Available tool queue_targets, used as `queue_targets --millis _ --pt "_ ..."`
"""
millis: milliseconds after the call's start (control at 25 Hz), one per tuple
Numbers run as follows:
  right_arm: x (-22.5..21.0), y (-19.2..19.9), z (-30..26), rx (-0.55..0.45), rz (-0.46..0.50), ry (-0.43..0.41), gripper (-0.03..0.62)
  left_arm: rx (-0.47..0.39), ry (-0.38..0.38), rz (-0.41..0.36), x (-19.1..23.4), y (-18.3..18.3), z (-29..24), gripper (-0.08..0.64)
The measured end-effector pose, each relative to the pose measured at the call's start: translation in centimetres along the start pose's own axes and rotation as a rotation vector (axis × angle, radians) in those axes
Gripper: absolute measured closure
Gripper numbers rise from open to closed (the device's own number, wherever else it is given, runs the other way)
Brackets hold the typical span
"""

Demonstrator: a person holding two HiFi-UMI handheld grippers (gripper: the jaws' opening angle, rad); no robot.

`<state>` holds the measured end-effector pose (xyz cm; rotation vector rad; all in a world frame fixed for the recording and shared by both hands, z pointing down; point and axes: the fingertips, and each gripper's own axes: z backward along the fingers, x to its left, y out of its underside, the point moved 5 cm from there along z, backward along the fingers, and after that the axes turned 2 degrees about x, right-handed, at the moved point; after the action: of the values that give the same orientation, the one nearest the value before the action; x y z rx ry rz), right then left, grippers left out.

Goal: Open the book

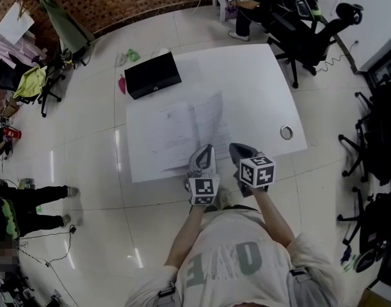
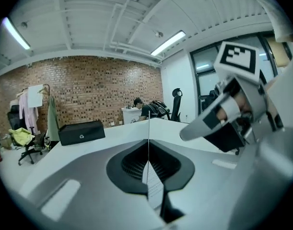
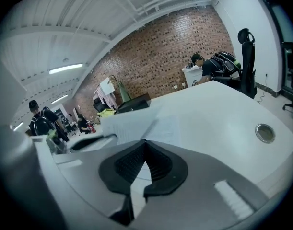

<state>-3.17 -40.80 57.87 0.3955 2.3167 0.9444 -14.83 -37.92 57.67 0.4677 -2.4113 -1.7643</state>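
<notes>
The book (image 1: pixel 189 130) lies open on the white table (image 1: pixel 246 75), its pale printed pages spread flat. My left gripper (image 1: pixel 206 151) is at the book's near edge, shut on a single page. In the left gripper view that page (image 2: pixel 153 188) stands edge-on between the closed jaws of the left gripper (image 2: pixel 148 147), and its thin edge rises above them. My right gripper (image 1: pixel 237 148) is just to the right, at the book's near right corner, shut with nothing in it. In the right gripper view the right gripper (image 3: pixel 145 145) has the open book (image 3: pixel 136 124) spread out beyond its tips.
A black box (image 1: pixel 152 75) sits at the table's far left corner. A round metal grommet (image 1: pixel 286 132) is set in the table at the right. An office chair (image 1: pixel 310 37) and a seated person (image 1: pixel 253 5) are beyond the far edge. Chairs with clothes stand at the left.
</notes>
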Motion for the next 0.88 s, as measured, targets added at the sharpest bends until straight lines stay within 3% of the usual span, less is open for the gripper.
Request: queue_targets --millis 160,320,600,880 --pt "-2.2 3.3 -2.6 0.128 0.062 0.09 0.588 -0.063 -0.082 0.113 3.2 -0.3 2.5 0.54" --pt "-3.7 5.4 -3.9 0.204 0.081 0.147 0.589 -0.038 -0.181 0.162 6.2 1.6 5.0 0.54" --pt "-4.1 5.9 -4.4 0.232 0.092 0.159 0.588 0.027 -0.3 0.299 9.6 5.5 8.1 0.529" --pt "-4.0 6.2 -4.4 0.217 0.088 0.161 0.588 0.085 -0.33 0.432 10.8 8.7 8.3 0.51"
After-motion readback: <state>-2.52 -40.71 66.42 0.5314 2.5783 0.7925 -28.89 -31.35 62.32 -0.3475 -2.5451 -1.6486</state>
